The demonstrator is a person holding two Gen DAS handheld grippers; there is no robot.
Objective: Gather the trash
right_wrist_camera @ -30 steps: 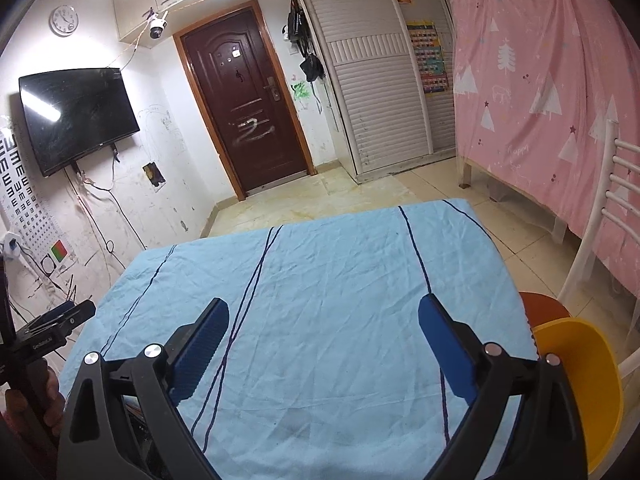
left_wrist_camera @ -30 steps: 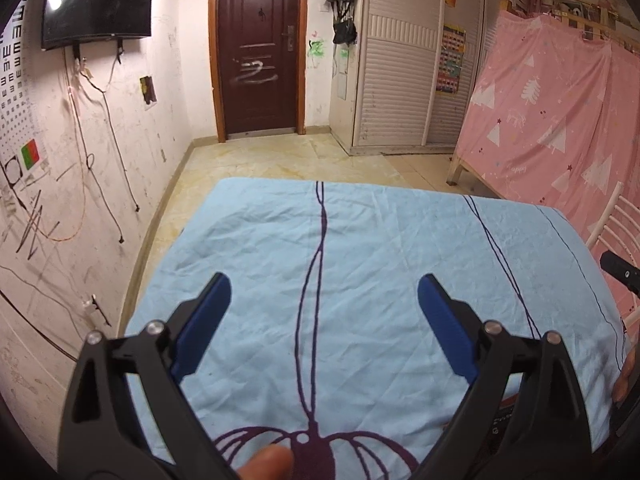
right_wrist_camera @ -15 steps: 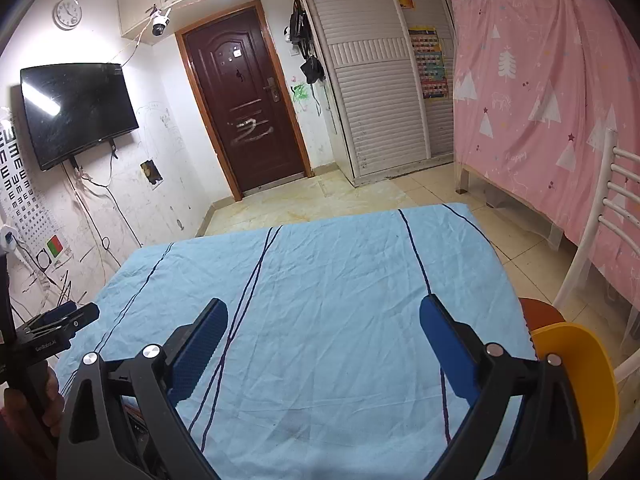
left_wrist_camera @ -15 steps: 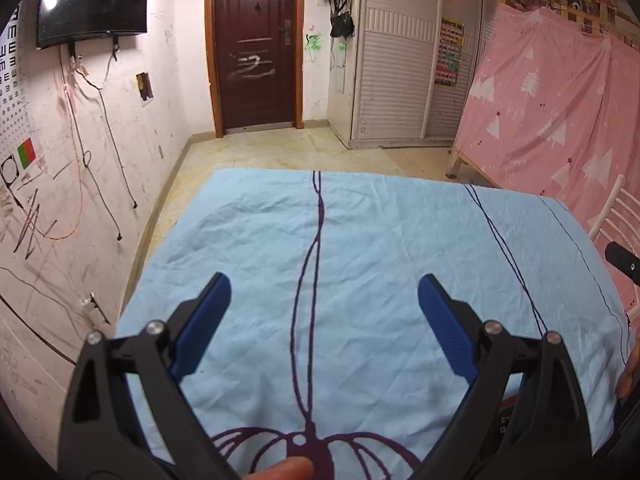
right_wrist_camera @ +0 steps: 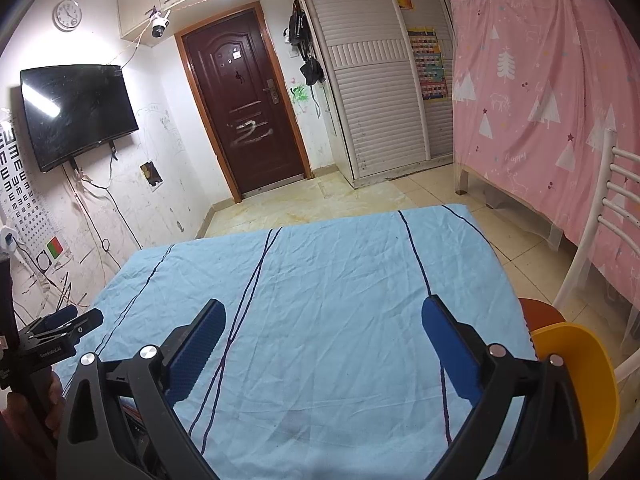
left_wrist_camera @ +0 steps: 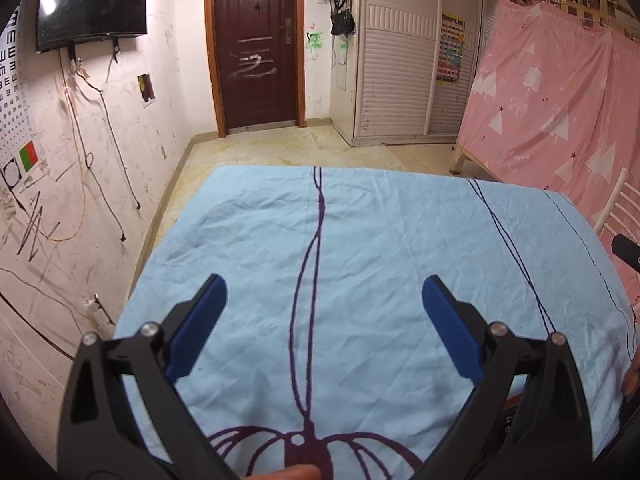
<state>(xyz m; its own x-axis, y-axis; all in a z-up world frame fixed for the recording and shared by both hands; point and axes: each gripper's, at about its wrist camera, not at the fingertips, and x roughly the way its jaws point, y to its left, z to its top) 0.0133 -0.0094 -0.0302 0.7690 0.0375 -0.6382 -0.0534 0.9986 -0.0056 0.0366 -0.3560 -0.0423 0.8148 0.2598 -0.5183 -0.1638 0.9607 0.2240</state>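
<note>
My left gripper (left_wrist_camera: 322, 292) is open and empty, held above a table covered with a light blue cloth (left_wrist_camera: 380, 248) with dark purple lines. My right gripper (right_wrist_camera: 322, 316) is open and empty above the same cloth (right_wrist_camera: 340, 280). No trash shows on the cloth in either view. The left gripper also shows at the left edge of the right wrist view (right_wrist_camera: 60, 320). A yellow bin (right_wrist_camera: 580, 376) stands beside the table's right edge in the right wrist view.
A red-orange stool (right_wrist_camera: 540, 312) and a white chair (right_wrist_camera: 612, 216) stand right of the table. A pink curtain (right_wrist_camera: 540, 100) hangs at the right. A dark door (left_wrist_camera: 256, 48), a wardrobe (right_wrist_camera: 380, 80) and a wall TV (right_wrist_camera: 76, 112) lie beyond tiled floor.
Both grippers have tilted slightly up, so the table sits lower in each view. Both stay open and empty.
</note>
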